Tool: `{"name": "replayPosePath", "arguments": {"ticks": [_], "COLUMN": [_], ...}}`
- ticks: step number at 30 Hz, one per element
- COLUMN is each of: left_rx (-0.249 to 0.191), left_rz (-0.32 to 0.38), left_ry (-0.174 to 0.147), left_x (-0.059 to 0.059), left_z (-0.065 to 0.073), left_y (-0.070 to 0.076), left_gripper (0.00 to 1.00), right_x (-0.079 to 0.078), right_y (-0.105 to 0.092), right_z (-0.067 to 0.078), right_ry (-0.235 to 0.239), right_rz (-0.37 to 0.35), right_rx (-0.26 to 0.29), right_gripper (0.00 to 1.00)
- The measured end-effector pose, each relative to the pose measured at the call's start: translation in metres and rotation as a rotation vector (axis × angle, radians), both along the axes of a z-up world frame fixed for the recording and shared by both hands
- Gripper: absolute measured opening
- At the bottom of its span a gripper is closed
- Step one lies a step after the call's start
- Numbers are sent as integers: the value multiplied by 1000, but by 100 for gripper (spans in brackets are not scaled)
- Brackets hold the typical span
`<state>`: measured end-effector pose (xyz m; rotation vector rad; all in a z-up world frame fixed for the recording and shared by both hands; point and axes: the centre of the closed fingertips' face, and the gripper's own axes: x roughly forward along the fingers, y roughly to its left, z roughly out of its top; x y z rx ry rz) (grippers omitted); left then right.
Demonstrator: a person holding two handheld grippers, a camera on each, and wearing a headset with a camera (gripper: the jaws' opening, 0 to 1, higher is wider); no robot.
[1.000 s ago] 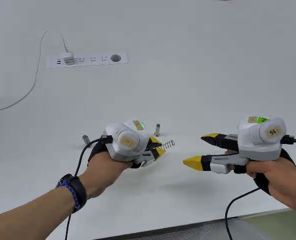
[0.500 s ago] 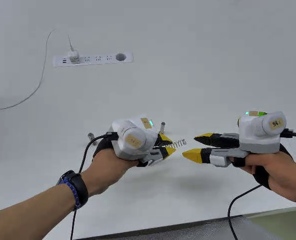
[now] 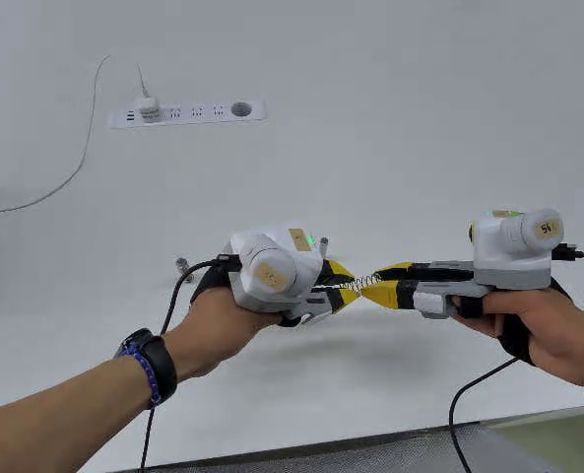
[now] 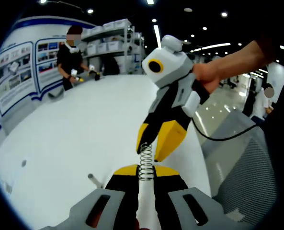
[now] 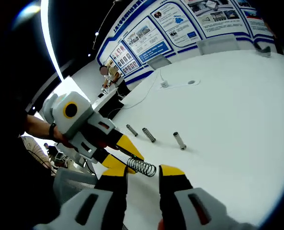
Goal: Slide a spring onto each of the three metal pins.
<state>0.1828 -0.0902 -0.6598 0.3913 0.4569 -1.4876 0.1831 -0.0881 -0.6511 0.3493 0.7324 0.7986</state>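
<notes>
The spring [image 3: 358, 284] is held above the counter [image 3: 370, 148], one end pinched in the left gripper [image 3: 341, 287] jaws, so the free end is presented between the right gripper [image 3: 383, 286] jaws; their grip cannot be told

A plain white worktop [image 3: 400, 148] carries a long white plastic power strip [image 3: 188, 111] near its far edge. A thin white cable [image 3: 75, 172] trails from it toward the left edge. Nearer the front edge sit a short bare metal pin [image 5: 179, 140], a grey coiled piece [image 5: 149, 135] and a second coiled piece [image 5: 131, 130], each apart from the others.
</notes>
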Motion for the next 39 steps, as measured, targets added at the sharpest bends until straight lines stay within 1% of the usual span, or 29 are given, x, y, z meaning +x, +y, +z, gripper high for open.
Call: {"name": "replayPosePath", "arguments": {"ticks": [6, 8, 10, 20, 23, 27, 34, 37, 39], "left_rx": [-1, 4, 5, 8, 8, 9, 0, -10, -15], "left_rz": [-13, -19, -22, -44, -44, -47, -42, -39, -43], "left_ry": [0, -4, -3, -6, -2, -3, 6, 21, 28], "left_x": [-2, -3, -4, -9, -9, -9, -10, -11, -11], "left_z": [0, -1, -2, -3, -4, -4, -2, 0, 1], "left_y": [0, 1, 2, -2, -2, -2, -3, -3, -3], "left_gripper": [10, 10, 10, 10, 10, 10, 10, 10, 10], "right_x": [-2, -2, -3, -9, -9, -9, -9, -10, -10], "right_y": [3, 3, 3, 4, 5, 6, 5, 6, 7], "right_z": [0, 1, 2, 5, 5, 6, 8, 11, 12], "right_ry": [21, 24, 29, 43, 44, 42, 31, 14, -2], "right_rz": [13, 15, 18, 46, 54, 66, 100, 126, 153], "right_rx": [14, 20, 29, 44, 47, 41, 13, -14, -43], "right_gripper": [23, 20, 18, 13, 13, 12, 12, 12, 12]}}
